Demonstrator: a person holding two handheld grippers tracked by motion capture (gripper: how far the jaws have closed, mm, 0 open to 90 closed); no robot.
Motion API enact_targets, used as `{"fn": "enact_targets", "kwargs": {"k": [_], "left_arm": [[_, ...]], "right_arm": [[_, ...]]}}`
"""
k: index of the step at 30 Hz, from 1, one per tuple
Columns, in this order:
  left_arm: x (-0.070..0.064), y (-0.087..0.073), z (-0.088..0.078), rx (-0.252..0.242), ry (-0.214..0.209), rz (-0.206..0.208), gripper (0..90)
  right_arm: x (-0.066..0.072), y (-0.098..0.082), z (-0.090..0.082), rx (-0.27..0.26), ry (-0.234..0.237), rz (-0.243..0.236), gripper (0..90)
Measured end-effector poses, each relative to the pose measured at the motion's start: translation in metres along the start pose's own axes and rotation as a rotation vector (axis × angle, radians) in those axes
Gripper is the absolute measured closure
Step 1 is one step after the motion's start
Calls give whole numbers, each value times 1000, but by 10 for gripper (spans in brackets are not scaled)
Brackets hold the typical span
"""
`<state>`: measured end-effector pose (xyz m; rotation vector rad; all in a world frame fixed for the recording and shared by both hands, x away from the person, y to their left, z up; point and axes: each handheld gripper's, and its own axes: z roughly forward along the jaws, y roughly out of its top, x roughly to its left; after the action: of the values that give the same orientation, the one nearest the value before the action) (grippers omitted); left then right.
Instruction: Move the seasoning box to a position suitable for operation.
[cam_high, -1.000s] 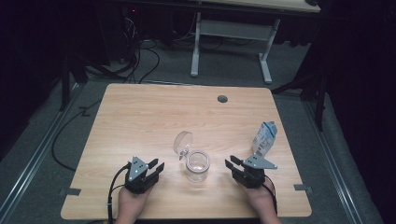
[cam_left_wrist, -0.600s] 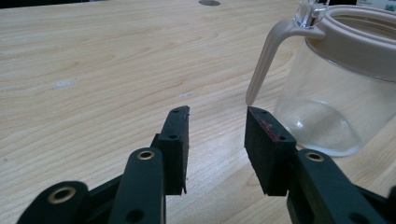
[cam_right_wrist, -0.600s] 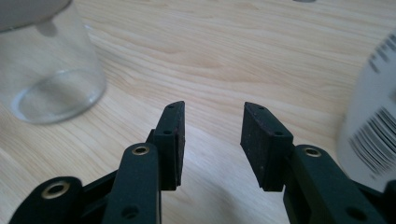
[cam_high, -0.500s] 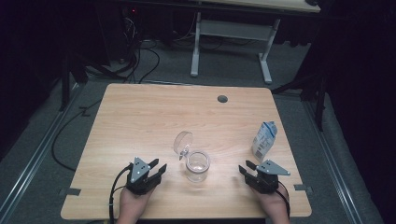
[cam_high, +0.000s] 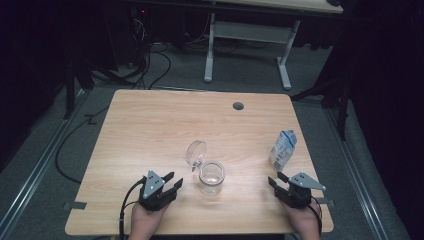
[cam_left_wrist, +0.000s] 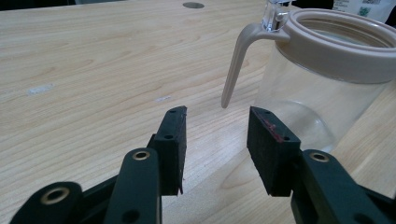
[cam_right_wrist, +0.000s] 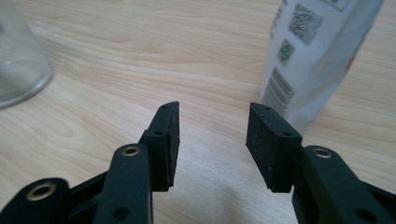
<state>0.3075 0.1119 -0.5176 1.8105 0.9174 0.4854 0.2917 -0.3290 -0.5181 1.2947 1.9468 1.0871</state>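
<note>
Standing on table: a clear glass jar (cam_high: 211, 177) with a beige rim and hinged lid (cam_high: 196, 152) swung open, upright near the front edge of the wooden table (cam_high: 165, 120).
Carton: a small milk carton (cam_high: 283, 149), upright, right of the jar and well apart from it.
Left gripper (cam_high: 170, 183): low at the front edge, just left of the jar; jaws have just been opening, now parted with nothing between them (the jar's beige latch arm (cam_left_wrist: 236, 60) hangs just beyond the pads).
Right gripper (cam_high: 276, 180): near the front right corner, just in front of the carton; jaws have just been opening, parted and empty.
Table detail: round cable hole (cam_high: 238, 106) near the far edge.
</note>
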Motion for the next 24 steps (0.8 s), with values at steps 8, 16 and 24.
{"fn": "enact_targets", "kwargs": {"k": [8, 16, 24], "left_arm": [[2, 0, -2, -7, 3, -11, 577], [6, -1, -1, -3, 13, -28, 573], [9, -2, -3, -8, 6, -25, 569]], "right_arm": [[-13, 5, -5, -30, -28, 46, 447], [-19, 15, -2, -46, -57, 77, 349], [-27, 28, 6, -54, -117, 74, 451]]}}
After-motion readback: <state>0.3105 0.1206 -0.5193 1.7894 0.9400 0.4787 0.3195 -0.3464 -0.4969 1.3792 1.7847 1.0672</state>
